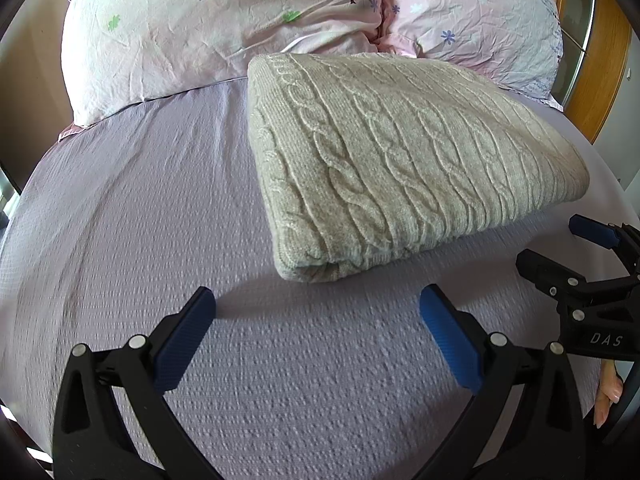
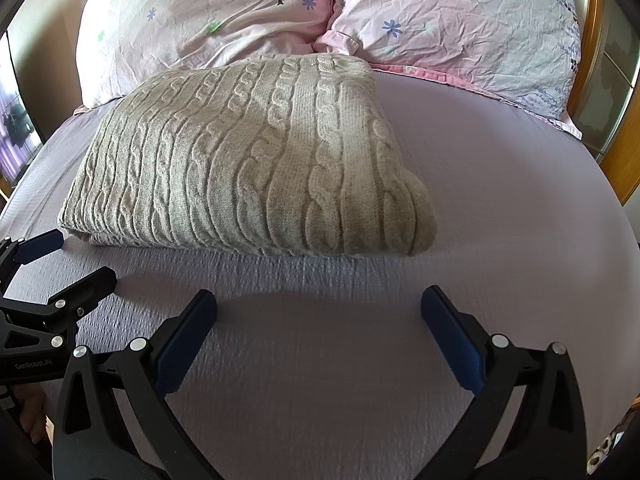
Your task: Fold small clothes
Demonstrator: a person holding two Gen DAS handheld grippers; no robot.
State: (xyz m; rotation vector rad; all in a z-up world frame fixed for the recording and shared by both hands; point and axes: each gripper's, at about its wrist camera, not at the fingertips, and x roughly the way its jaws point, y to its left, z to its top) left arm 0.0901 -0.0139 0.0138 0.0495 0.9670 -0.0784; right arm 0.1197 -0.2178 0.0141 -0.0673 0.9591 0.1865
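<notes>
A beige cable-knit sweater (image 1: 400, 160) lies folded into a thick rectangle on the lilac bed sheet (image 1: 140, 240); it also shows in the right wrist view (image 2: 248, 168). My left gripper (image 1: 318, 304) is open and empty, a little short of the sweater's near corner. My right gripper (image 2: 318, 304) is open and empty, short of the sweater's near edge. Each gripper shows at the edge of the other's view: the right gripper (image 1: 560, 248) at the right, the left gripper (image 2: 72, 256) at the left, both with jaws apart.
Two pink floral pillows (image 1: 224, 24) (image 2: 460, 20) lie at the head of the bed behind the sweater. A wooden headboard (image 1: 600, 92) stands at the far right. The sheet (image 2: 500, 200) stretches to the right of the sweater.
</notes>
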